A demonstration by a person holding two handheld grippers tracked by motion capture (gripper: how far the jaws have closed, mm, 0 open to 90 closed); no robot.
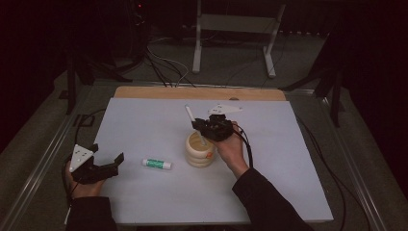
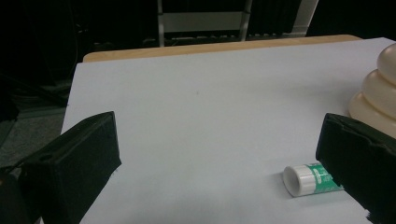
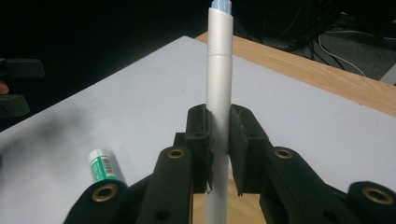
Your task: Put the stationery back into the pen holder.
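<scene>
My right gripper is shut on a white pen, held slanting just above the mouth of a cream ribbed cup; the pen's lower end dips into the cup. In the right gripper view the pen stands upright between the two black pads, its bluish tip at the top. A white and green glue stick lies flat on the white board, left of the cup. My left gripper rests near the board's left front corner, open, with the glue stick just inside its right jaw.
The white board lies on a wooden table top whose far edge shows beyond it. A white metal stand and cables sit on the floor behind. Metal rails run along both sides.
</scene>
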